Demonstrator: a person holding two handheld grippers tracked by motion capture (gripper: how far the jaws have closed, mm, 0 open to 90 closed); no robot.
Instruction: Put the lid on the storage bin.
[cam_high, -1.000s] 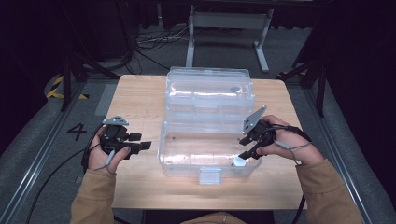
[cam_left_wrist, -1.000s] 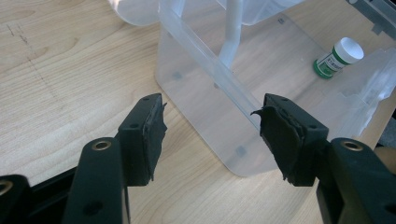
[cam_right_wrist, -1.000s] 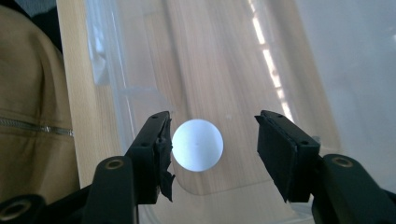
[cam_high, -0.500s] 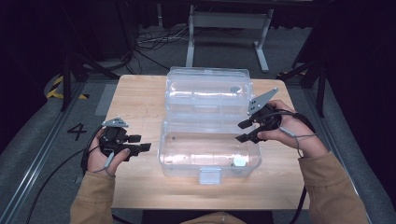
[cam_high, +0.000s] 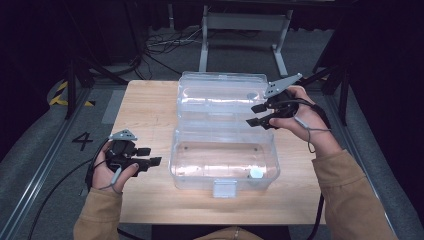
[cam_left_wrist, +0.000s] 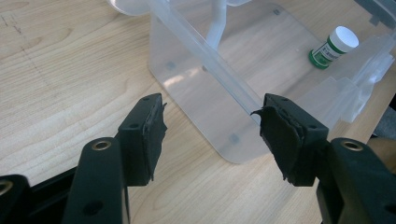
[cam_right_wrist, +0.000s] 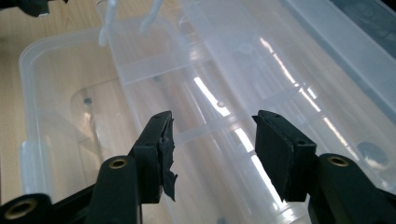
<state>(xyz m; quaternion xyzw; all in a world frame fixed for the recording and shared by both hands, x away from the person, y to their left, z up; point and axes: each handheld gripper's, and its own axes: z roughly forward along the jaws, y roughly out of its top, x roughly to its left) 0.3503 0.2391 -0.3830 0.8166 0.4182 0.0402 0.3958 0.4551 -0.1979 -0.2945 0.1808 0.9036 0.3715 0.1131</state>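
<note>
A: Below the right gripper, what lies there?

B: The open lid of the clear box. The right gripper hangs over the lid's near right part, jaws wide and empty. Its own view looks down between the jaws into the lid.

A: And the left gripper?

B: It is just beside the box's left wall, over the bench, jaws wide, holding nothing.

A: Location of the bottle?

B: On the box floor at the front right corner, lying on its side; from the left gripper it sits at the far end of the box, cap white, label green. It is well apart from both grippers.

A: Failure modes?

B: Judged from here: closing the lid one-handed may slide the light box, since nothing steadies it. A jaw may slip on the smooth, thin lid rim.
</note>
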